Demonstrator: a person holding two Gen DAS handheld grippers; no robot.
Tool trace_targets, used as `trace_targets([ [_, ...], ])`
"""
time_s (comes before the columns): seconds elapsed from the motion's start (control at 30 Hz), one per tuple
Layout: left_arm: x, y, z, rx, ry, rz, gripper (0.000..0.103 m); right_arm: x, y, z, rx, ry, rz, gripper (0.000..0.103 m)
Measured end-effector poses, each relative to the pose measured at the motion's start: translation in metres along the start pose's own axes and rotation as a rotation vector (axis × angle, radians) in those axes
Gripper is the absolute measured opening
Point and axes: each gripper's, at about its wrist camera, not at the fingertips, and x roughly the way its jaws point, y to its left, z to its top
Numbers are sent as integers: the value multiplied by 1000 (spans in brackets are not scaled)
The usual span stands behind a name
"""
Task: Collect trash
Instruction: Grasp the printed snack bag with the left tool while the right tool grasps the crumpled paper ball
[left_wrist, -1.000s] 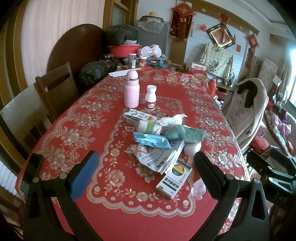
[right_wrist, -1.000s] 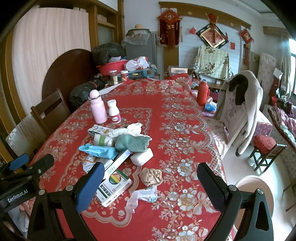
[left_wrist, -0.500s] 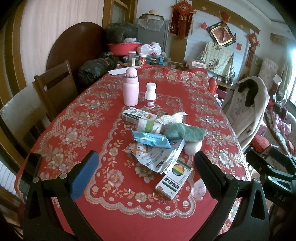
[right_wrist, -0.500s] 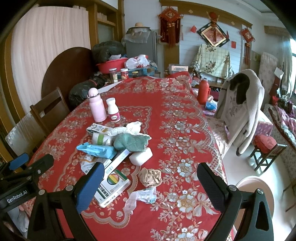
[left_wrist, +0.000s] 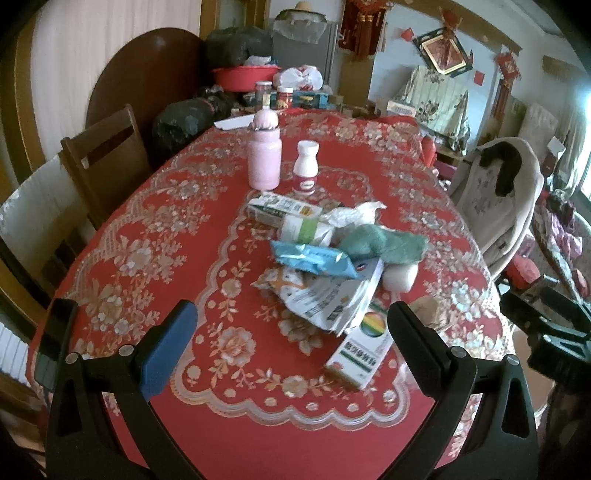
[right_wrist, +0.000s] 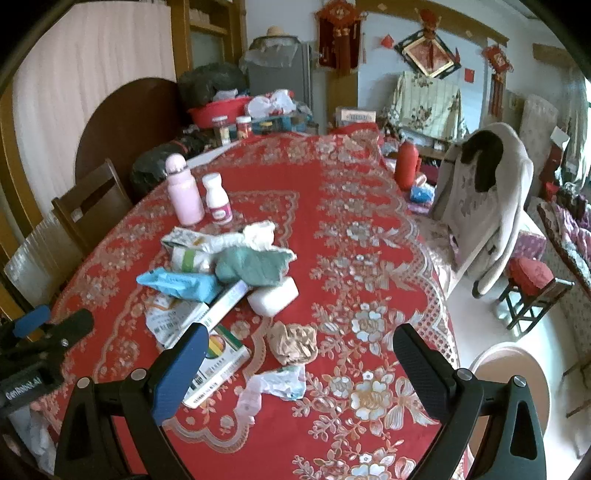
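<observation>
A heap of trash lies mid-table on the red cloth: a blue wrapper (left_wrist: 314, 258) (right_wrist: 177, 282), a green cloth wad (left_wrist: 384, 243) (right_wrist: 255, 264), printed paper packets (left_wrist: 328, 295), a white box with a rainbow circle (left_wrist: 364, 347) (right_wrist: 218, 360), a white lump (right_wrist: 273, 295), a brown crumpled paper (right_wrist: 293, 341) and a clear plastic scrap (right_wrist: 275, 382). My left gripper (left_wrist: 291, 328) hangs open above the near side of the heap. Open too, my right gripper (right_wrist: 297, 354) hovers over the brown paper and plastic scrap. Neither holds anything.
A pink bottle (left_wrist: 264, 157) and a small white bottle (left_wrist: 306, 168) stand behind the heap. Wooden chairs (left_wrist: 107, 155) line the left side; a chair draped with a coat (right_wrist: 484, 206) is at the right. A red basin (left_wrist: 245, 75) and jars sit at the far end.
Both grippers have moved forward over the table, so the heap looks nearer and larger. Nothing on the table has shifted, and both stay open.
</observation>
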Motion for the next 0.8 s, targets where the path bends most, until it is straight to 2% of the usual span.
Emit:
trace_targets([
  [0.2,20,25,-3,-10,73,-21,102,23,-15,-6,35,82,43,99],
  [0.3,33,35,-4,-7,107,-27,102,36,-24,-11,39,134,33,99],
  [0.47,55,48,3,-42,159,-58,102,59,-37,-20,49,223,60,99],
  [0.57,70,50,5,-58,189,-75,102,67,-42,-22,70,247,73,99],
  [0.8,107,37,8,-76,259,-125,102,93,-34,-7,83,254,118,90],
])
